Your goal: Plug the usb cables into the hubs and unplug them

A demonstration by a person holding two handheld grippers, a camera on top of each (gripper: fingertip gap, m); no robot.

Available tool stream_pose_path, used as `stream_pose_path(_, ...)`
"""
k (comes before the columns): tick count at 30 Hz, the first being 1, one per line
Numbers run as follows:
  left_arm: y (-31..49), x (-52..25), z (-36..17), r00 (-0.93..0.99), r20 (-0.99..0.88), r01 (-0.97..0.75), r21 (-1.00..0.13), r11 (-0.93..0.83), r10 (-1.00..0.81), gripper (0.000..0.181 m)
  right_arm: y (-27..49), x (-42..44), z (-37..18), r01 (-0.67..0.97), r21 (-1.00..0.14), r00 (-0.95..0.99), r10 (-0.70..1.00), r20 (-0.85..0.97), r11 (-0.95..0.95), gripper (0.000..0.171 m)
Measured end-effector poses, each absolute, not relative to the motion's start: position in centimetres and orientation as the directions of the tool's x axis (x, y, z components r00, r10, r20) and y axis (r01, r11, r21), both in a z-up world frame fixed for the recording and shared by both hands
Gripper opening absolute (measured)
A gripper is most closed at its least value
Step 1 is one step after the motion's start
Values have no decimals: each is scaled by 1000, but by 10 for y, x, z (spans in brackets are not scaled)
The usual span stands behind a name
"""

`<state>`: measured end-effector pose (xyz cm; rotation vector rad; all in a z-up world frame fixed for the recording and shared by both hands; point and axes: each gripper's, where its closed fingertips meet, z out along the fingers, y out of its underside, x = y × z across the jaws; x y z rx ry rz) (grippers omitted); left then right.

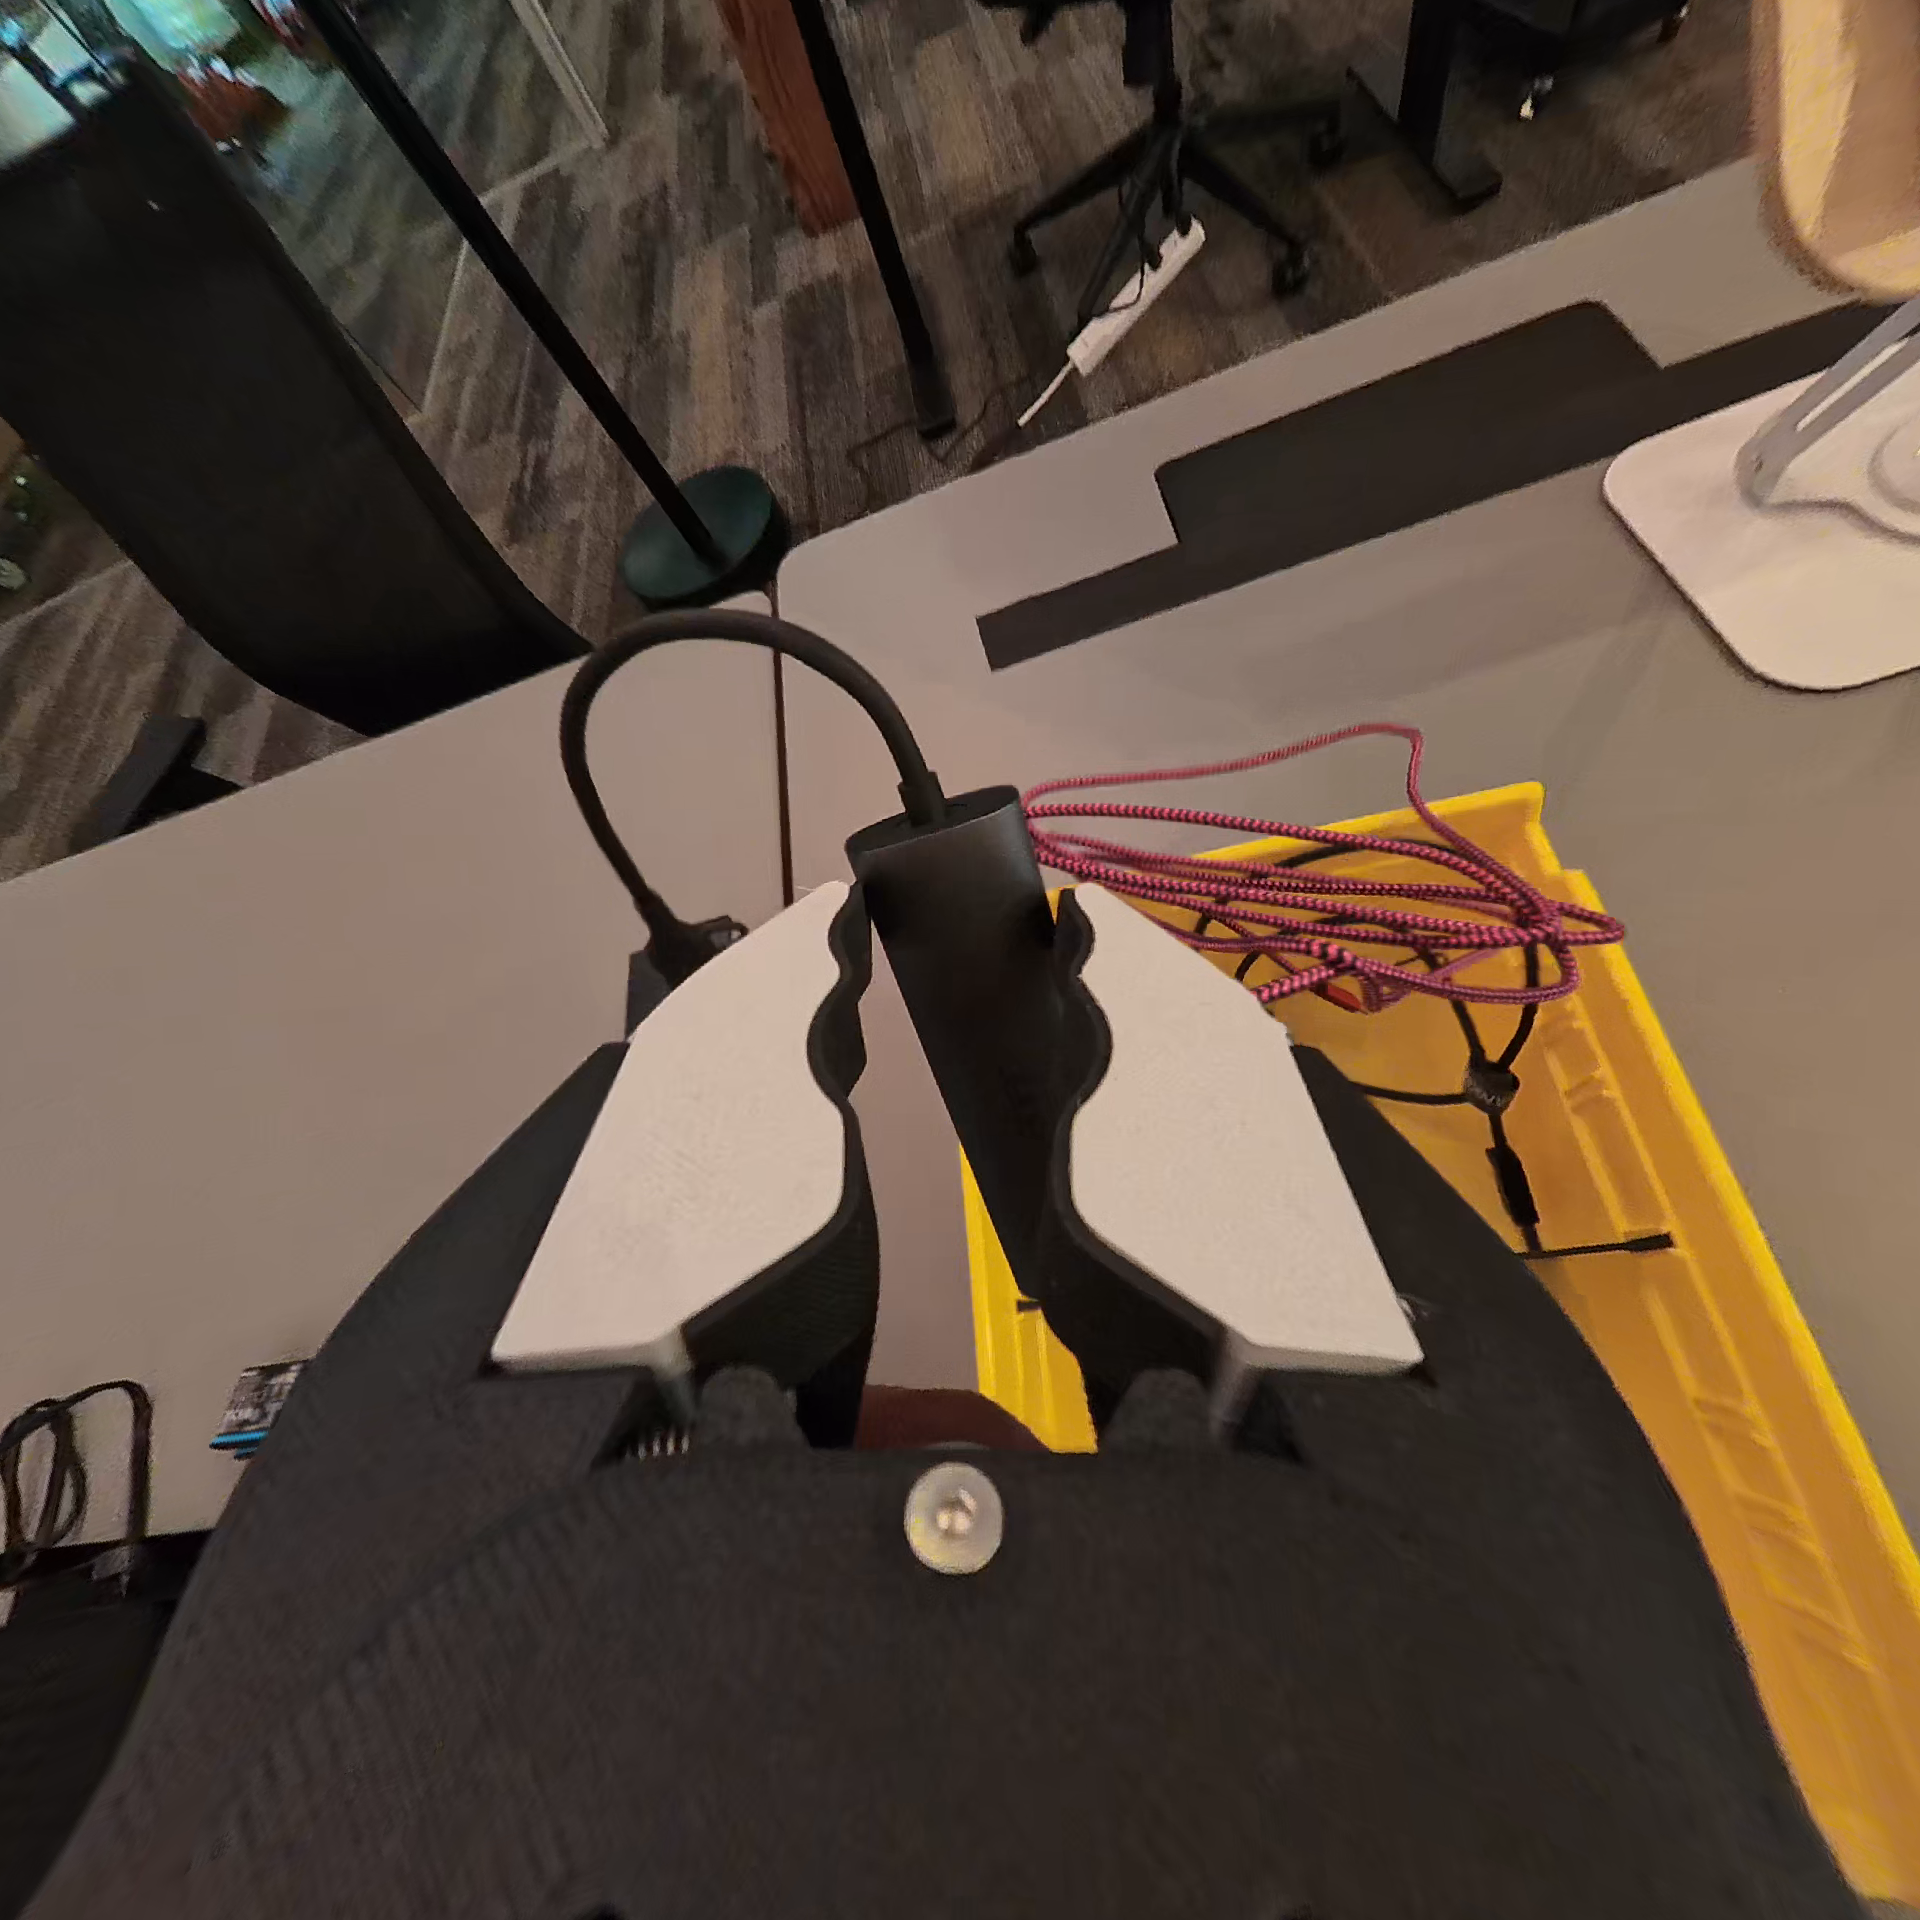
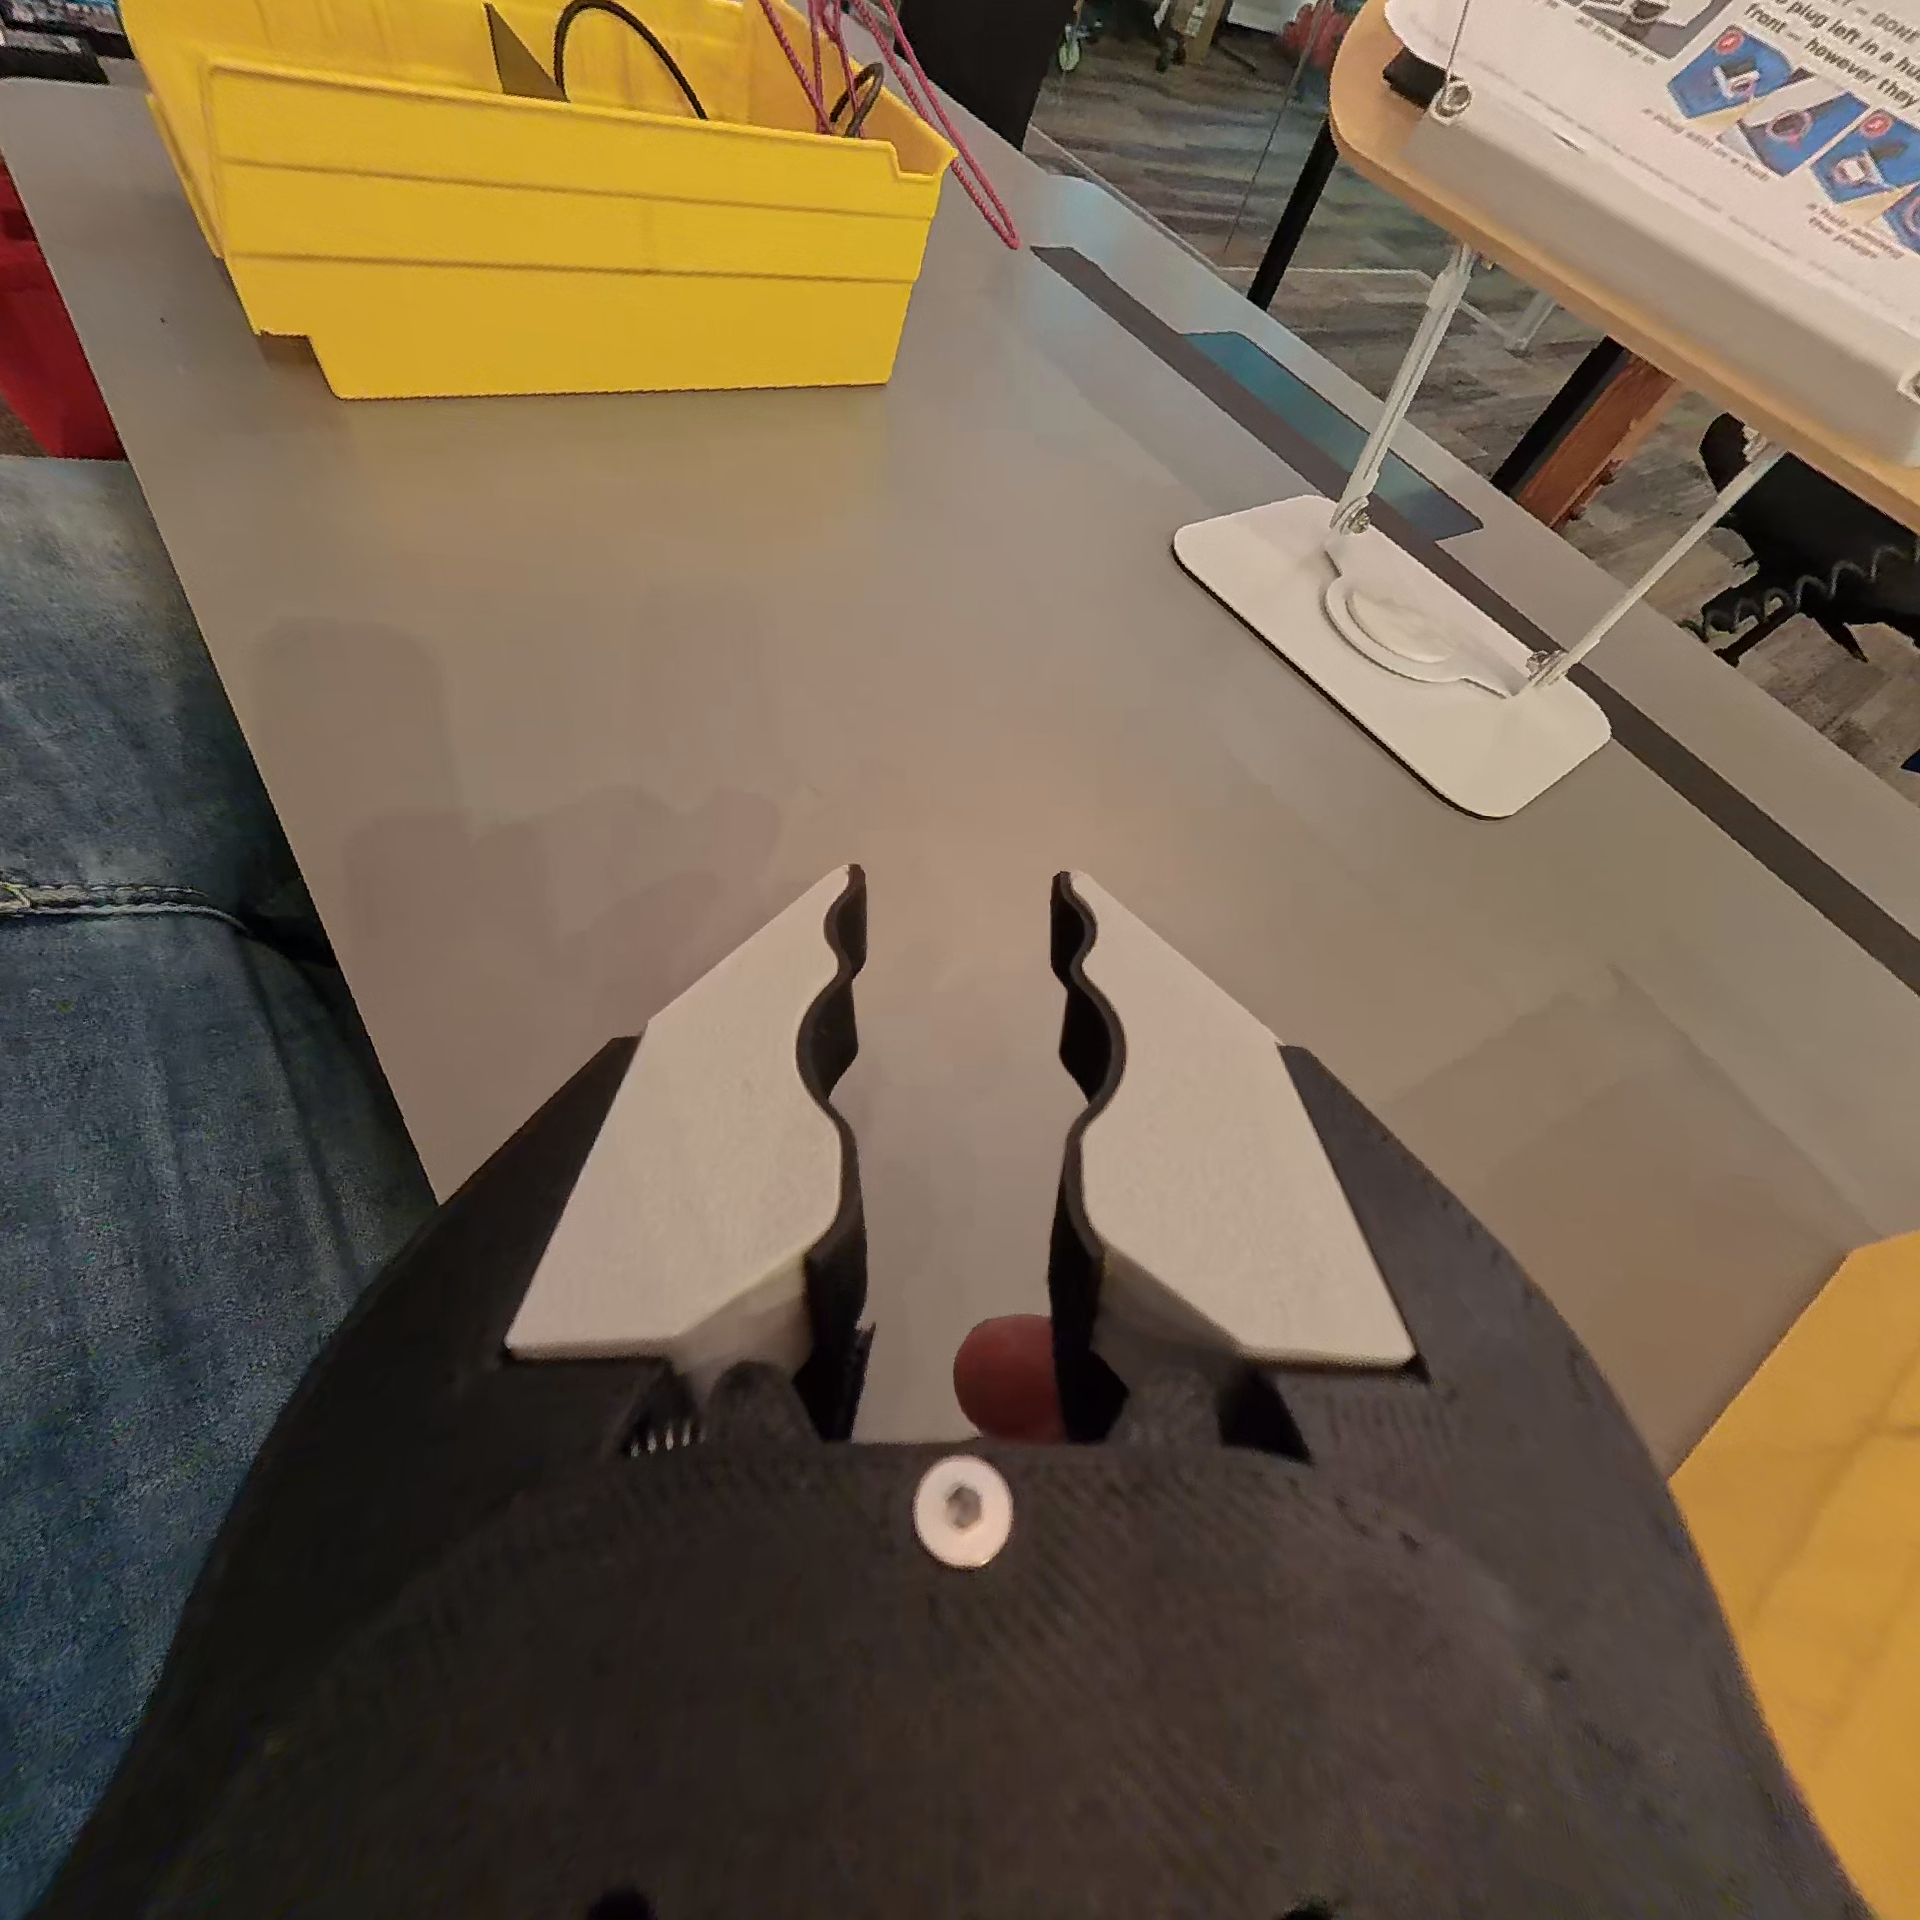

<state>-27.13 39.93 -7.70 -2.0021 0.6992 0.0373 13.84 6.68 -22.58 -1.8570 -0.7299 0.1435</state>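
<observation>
My left gripper (image 1: 961, 906) is shut on a black USB hub (image 1: 961, 956), held lengthwise between the fingers above the grey table (image 1: 312, 987). The hub's short black cable (image 1: 623, 707) loops up and left, and its plug hangs by the left finger. A pink braided cable (image 1: 1351, 883) and a thin black cable (image 1: 1486, 1091) lie in a yellow bin (image 1: 1662, 1351) just right of the hub. My right gripper (image 2: 958, 883) is open and empty, low over the bare table (image 2: 727, 623). The yellow bin (image 2: 582, 239) stands far ahead of it to the left.
A white stand base (image 2: 1392, 655) with a tilted board of sheets sits on the right, also in the left wrist view (image 1: 1766, 561). Another yellow object (image 2: 1808, 1507) is at the near right. A person's jeans-clad leg (image 2: 125, 1039) is by the table's left edge. Black cables (image 1: 62, 1455) lie at the near left. Across from one pair of fingers to the other is roughly 55 cm.
</observation>
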Motion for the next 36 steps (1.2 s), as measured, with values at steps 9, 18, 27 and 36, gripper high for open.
stream_pose_path(9, 389, -270, -17, 838, -338, -474, -840, -263, -429, 33, 70, 130, -220, 418, -885, 790, 563, 242, -205, 39)
stream_pose_path(18, 388, -230, 71, 817, -413, -493, -862, -116, -402, 32, 74, 114, -208, 442, -883, 760, 589, 275, -158, 45)
stream_pose_path(27, 355, -174, 189, 775, -470, -494, -868, 58, -423, 32, 70, 108, -203, 416, -900, 761, 592, 265, -132, 48)
stream_pose_path(36, 316, -35, 120, 604, -415, -510, -857, 70, -681, 33, 62, 109, -176, 437, -898, 754, 563, 338, -46, 39)
